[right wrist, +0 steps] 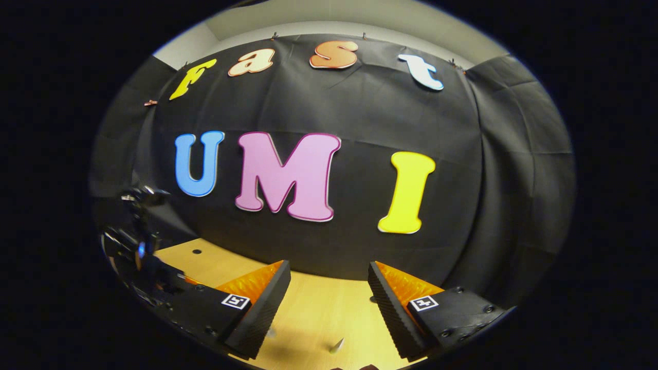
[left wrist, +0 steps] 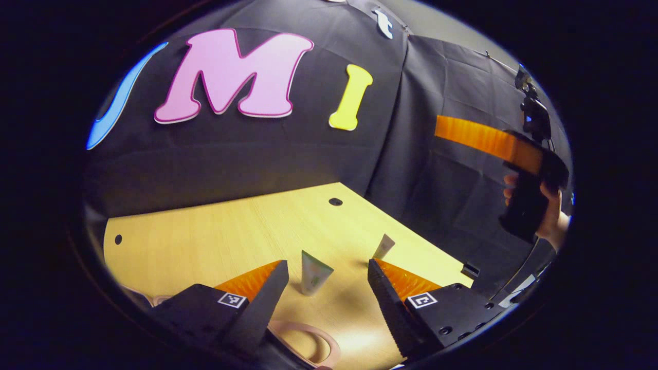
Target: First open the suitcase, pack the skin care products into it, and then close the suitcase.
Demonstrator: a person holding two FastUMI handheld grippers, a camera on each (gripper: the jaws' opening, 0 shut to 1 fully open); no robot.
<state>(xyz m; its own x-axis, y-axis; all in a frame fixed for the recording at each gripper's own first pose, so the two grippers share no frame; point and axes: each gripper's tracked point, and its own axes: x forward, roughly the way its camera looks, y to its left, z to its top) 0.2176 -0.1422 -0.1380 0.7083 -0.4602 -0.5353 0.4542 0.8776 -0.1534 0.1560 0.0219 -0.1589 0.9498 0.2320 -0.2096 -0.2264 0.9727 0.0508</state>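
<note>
In the left gripper view, the left gripper (left wrist: 326,280) stood wide open above the wooden table (left wrist: 231,231), its two fingers well apart and holding nothing. A green tube (left wrist: 313,272) stood upright on its cap on the table, seen in the gap between those fingers and farther off than their tips, touching neither. A second, paler tube (left wrist: 383,247) stood farther back on the table, to the right of the green tube and just beyond the tip of the right-hand finger; whether it touched that finger could not be told. Below the green tube, at the near edge of the table, a pale pink curved rim (left wrist: 313,341) showed, too cut off to identify. High to the right of the green tube, against the black cloth, a hand (left wrist: 550,216) held the right gripper (left wrist: 493,141) up in the air, well clear of the table. In the right gripper view, the right gripper (right wrist: 329,288) was likewise spread wide with nothing between its fingers, pointing at the cloth wall above the far part of the table (right wrist: 318,308). Two small blurred objects lay low on the table there, too indistinct to name.
</note>
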